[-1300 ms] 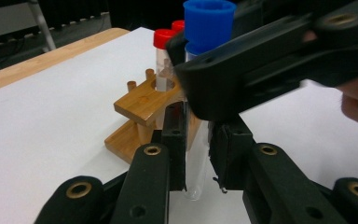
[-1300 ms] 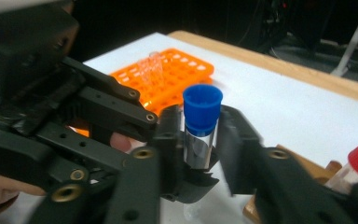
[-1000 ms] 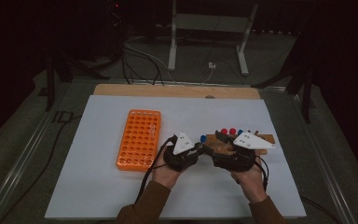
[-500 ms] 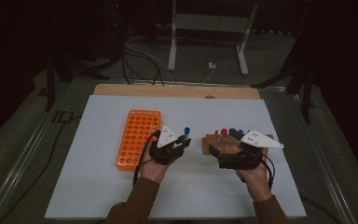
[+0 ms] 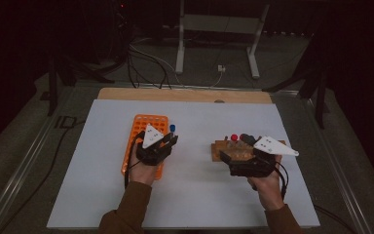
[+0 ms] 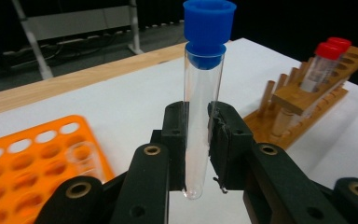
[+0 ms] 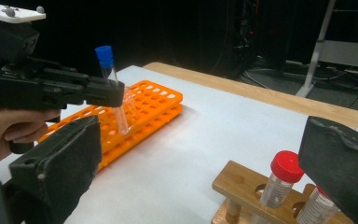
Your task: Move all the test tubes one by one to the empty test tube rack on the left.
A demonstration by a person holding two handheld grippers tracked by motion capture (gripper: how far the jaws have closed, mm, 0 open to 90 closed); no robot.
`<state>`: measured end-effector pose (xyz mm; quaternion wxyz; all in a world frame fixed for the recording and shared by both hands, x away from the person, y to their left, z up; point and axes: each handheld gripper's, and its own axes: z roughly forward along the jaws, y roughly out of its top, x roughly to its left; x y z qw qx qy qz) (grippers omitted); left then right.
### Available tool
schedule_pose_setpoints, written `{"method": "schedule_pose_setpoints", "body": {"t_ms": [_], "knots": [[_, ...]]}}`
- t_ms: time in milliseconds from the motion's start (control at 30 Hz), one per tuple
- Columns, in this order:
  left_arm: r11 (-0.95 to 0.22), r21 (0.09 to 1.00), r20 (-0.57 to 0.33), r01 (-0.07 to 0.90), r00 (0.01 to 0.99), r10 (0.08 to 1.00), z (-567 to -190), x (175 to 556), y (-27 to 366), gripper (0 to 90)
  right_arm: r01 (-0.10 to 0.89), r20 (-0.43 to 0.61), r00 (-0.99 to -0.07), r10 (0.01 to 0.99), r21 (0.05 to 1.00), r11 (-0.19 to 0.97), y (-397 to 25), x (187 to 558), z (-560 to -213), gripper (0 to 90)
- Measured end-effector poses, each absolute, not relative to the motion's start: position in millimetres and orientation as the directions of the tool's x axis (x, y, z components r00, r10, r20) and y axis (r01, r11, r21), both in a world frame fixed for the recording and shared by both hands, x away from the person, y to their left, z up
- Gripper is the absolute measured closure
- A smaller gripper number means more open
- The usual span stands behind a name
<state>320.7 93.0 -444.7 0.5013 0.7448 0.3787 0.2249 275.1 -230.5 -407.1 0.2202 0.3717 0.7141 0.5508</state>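
White board [image 5: 195,195] covers the table, with a strip of light wood [image 5: 185,95] along its far edge. Behind it the room is dark, with cables [image 5: 146,63] on the floor and a grey metal stand [image 5: 219,34]. The left gripper [image 6: 196,140] pinches a clear tube with a blue cap [image 6: 204,107] and holds it upright just right of the orange rack [image 5: 146,127]. The right gripper [image 7: 209,158] has its jaws wide apart, near the wooden rack [image 5: 224,150] with red-capped tubes [image 7: 282,182] on the right side.

Blue-capped tube [image 7: 112,88] in left claw [image 7: 116,93], orange rack [image 7: 140,112]
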Motion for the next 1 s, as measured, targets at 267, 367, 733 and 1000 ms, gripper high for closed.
{"method": "schedule_pose_setpoints", "body": {"t_ms": [267,367,733,1000], "knots": [[-0.209,0.909,-0.043,0.361,0.579,0.814,-451,320,110,77.1,0.287,0.097,-0.622,0.777,0.951,0.112,-232,275,-406,0.0],[-0.215,0.903,-0.038,0.371,0.57,0.821,-455,319,115,77.1,0.289,0.098,-0.621,0.778,0.951,0.111,-233,275,-407,0.0],[-0.247,0.877,-0.025,0.412,0.553,0.833,-470,318,127,77.0,0.305,0.106,-0.616,0.781,0.946,0.112,-234,277,-410,0.0],[-0.297,0.82,-0.029,0.488,0.555,0.831,-482,320,126,77.2,0.307,0.106,-0.614,0.783,0.945,0.113,-237,278,-411,0.0]]}}
